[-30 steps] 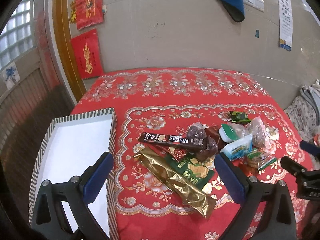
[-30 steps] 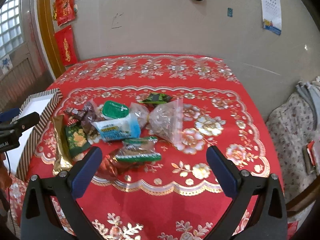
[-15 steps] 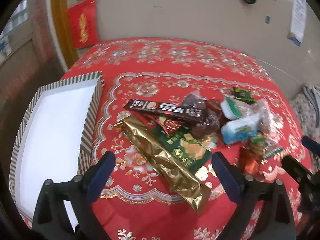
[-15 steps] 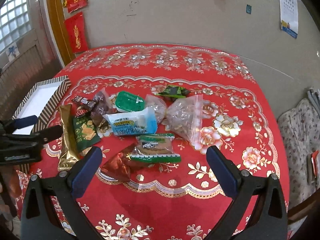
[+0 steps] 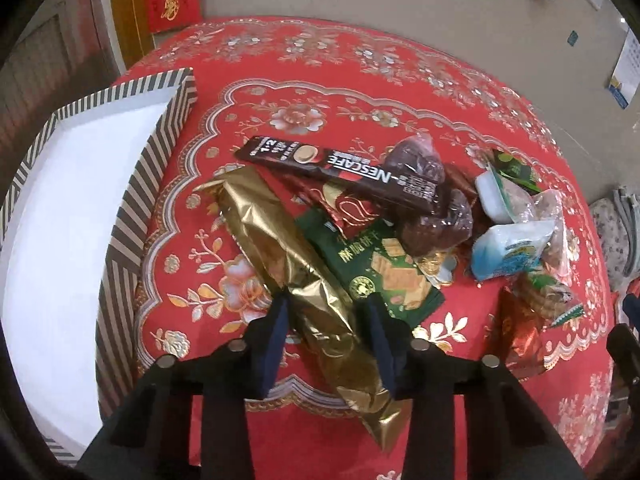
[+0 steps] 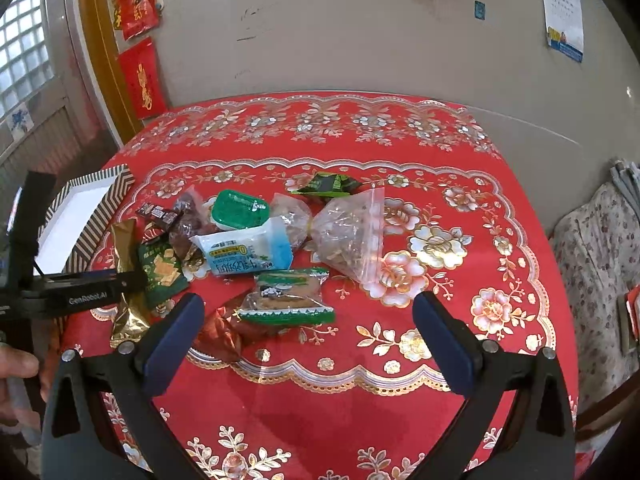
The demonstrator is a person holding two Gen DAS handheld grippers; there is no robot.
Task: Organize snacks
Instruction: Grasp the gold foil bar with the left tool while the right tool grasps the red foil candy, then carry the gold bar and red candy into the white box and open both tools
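A pile of snacks lies on the red tablecloth. A long gold foil packet [image 5: 280,248] lies at its left, beside a green cracker packet [image 5: 376,264] and a dark Nescafe stick [image 5: 340,168]. My left gripper [image 5: 326,312] has its pads on both sides of the gold packet's lower part, closed in against it. In the right wrist view the gold packet [image 6: 126,280] shows with the left gripper across it. My right gripper [image 6: 308,320] is open and empty, above the table in front of a green-edged cake packet [image 6: 288,296].
A striped box with a white inside [image 5: 72,200] stands at the table's left edge; it also shows in the right wrist view [image 6: 80,220]. A blue-white packet [image 6: 248,252], a clear zip bag [image 6: 348,236] and a red foil packet [image 6: 220,332] lie in the pile.
My left gripper has come down and forward onto the gold packet and its jaws have narrowed around it. My right gripper has hardly moved and stays open.
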